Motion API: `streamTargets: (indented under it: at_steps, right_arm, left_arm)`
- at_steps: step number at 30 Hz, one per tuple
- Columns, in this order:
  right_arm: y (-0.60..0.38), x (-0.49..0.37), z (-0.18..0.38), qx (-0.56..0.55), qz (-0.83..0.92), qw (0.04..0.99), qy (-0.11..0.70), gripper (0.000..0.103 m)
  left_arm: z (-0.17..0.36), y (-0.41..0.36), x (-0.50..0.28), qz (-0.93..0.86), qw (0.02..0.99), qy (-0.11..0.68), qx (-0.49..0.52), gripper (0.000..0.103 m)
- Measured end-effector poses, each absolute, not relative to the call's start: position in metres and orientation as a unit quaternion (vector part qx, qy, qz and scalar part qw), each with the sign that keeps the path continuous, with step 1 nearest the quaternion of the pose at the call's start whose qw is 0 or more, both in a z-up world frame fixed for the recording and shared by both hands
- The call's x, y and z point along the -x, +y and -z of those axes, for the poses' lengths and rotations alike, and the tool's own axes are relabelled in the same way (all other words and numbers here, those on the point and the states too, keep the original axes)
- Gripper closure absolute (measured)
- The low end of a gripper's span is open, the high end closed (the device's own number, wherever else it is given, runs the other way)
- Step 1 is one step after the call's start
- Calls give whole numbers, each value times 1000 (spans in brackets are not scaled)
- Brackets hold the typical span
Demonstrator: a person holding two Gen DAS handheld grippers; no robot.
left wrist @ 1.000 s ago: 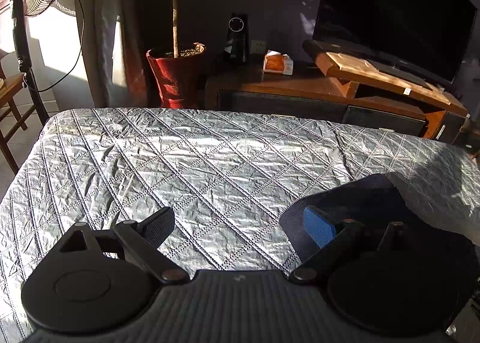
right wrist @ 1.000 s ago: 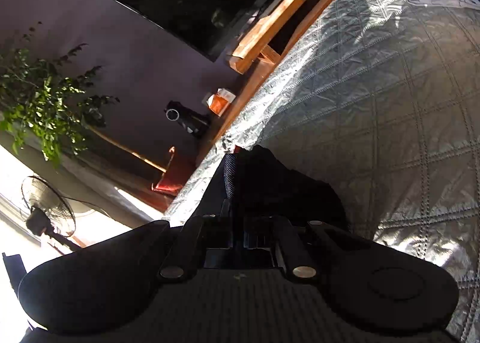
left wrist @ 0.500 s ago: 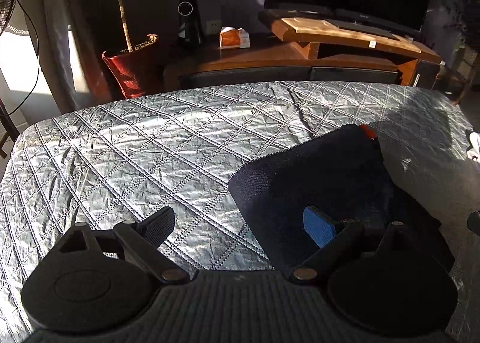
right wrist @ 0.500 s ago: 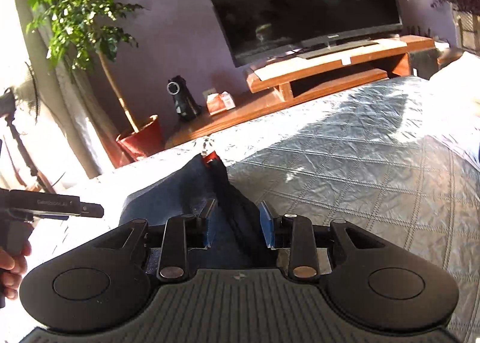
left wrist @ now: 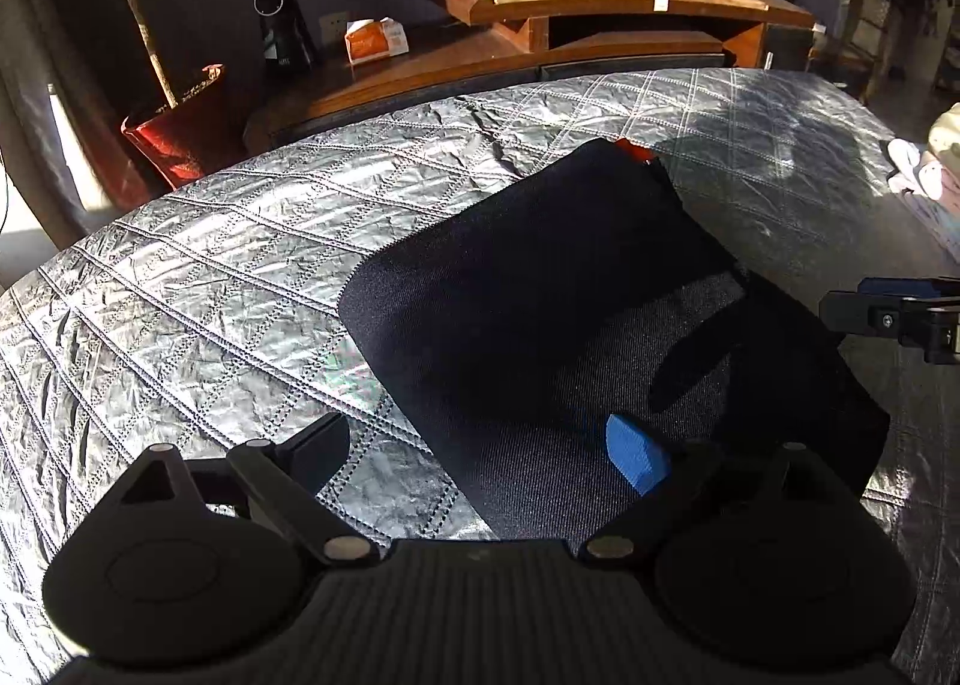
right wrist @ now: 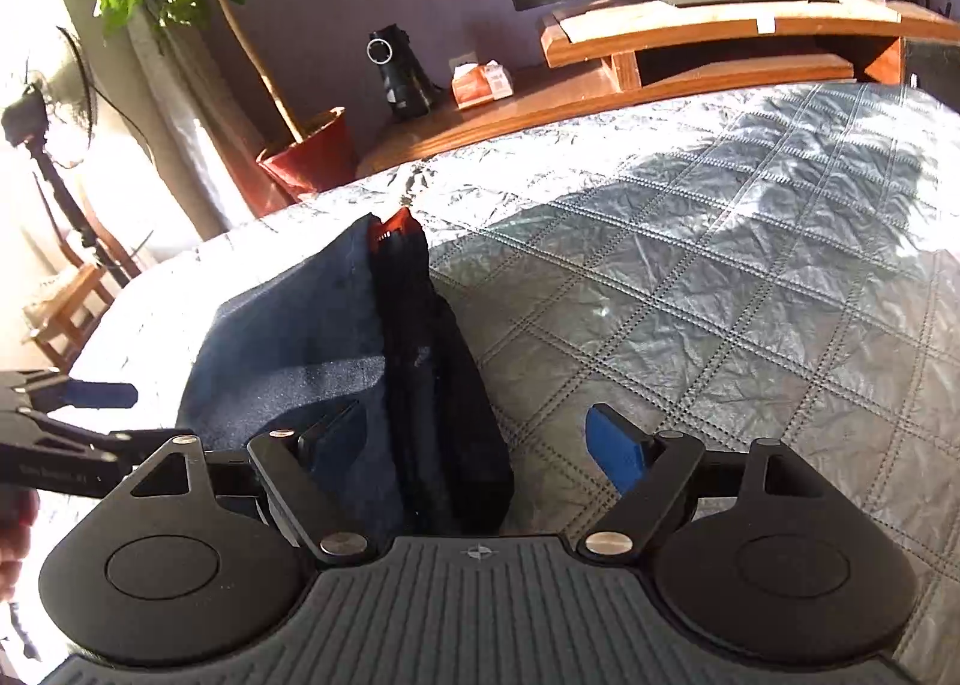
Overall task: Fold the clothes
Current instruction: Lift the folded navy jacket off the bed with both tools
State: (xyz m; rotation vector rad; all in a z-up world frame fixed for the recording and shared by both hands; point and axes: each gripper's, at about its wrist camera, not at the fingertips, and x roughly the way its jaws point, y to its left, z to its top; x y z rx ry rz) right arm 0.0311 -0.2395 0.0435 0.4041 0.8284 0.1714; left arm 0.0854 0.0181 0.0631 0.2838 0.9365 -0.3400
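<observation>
A dark navy garment (left wrist: pixel 540 277) lies folded on the silver quilted bedspread (left wrist: pixel 210 265), a red tag (left wrist: pixel 633 148) at its far corner. My left gripper (left wrist: pixel 480 448) hovers open over the garment's near left edge, its blue pad (left wrist: pixel 636 454) above the cloth and nothing between the fingers. In the right wrist view the garment (right wrist: pixel 288 337) shows a raised dark fold (right wrist: pixel 438 385). My right gripper (right wrist: pixel 477 442) is opening; the fold lies between its fingers but the pads do not press on it. The left gripper (right wrist: pixel 72 403) shows at that view's left edge.
Beyond the bed stand a wooden TV stand (left wrist: pixel 600 1) with a television, a black speaker (left wrist: pixel 279 25), an orange tissue box (left wrist: pixel 375 40) and a potted tree (left wrist: pixel 174 127). Light clothes (left wrist: pixel 924 175) lie at the bed's right. A fan (right wrist: pixel 48 109) and a chair (right wrist: pixel 66 313) stand at the left.
My right gripper went from shut on the garment to wide open and rolled upright. The garment now lies flat on the bed. My left gripper moved over its edge, still open.
</observation>
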Motion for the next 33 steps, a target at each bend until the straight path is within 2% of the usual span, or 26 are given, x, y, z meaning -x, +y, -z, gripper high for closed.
streamTargets:
  at_steps: [3, 6, 10, 12, 16, 17, 20, 25, 27, 29, 31, 32, 33]
  right_arm:
    - [-246, -60, -30, -208, -137, 858, 449, 18]
    - [-243, -75, -22, -221, -188, 835, 468, 12]
    - [-230, -94, -22, -212, -235, 823, 473, 12]
    - [-223, -111, -20, -200, -262, 816, 474, 0]
    - [-215, -133, -20, -215, -302, 791, 486, 0]
    - [-213, -136, -19, -224, -315, 780, 492, 2]
    - [-207, -139, -17, -242, -346, 746, 514, 23]
    - [-220, -137, -4, -301, -385, 702, 517, 23]
    - [-220, -137, -1, -268, -379, 718, 519, 33]
    - [-215, -136, -9, -230, -388, 728, 517, 35]
    - [-210, -138, -13, -218, -389, 727, 522, 29]
    - [-208, -140, -14, -219, -388, 725, 526, 20]
    - [-206, -141, -15, -220, -387, 722, 530, 15]
  left_arm:
    - [-50, 13, -83, 161, 862, 458, -148, 12]
    - [-46, 13, -85, 160, 861, 461, -140, 10]
    - [-40, 16, -87, 154, 862, 465, -133, 4]
    - [-38, 18, -88, 153, 862, 467, -127, 3]
    - [-36, 19, -87, 153, 862, 465, -129, 2]
    - [-35, 19, -87, 153, 862, 464, -131, 1]
    - [-34, 22, -87, 152, 862, 466, -127, 0]
    - [-32, 23, -86, 154, 863, 465, -125, 0]
    - [-31, 24, -86, 155, 863, 464, -124, 0]
    - [-30, 25, -86, 157, 863, 465, -120, 0]
    - [-30, 25, -87, 158, 862, 466, -118, 0]
    - [-31, 25, -88, 158, 862, 467, -119, 0]
    - [-31, 25, -88, 158, 862, 467, -119, 0]
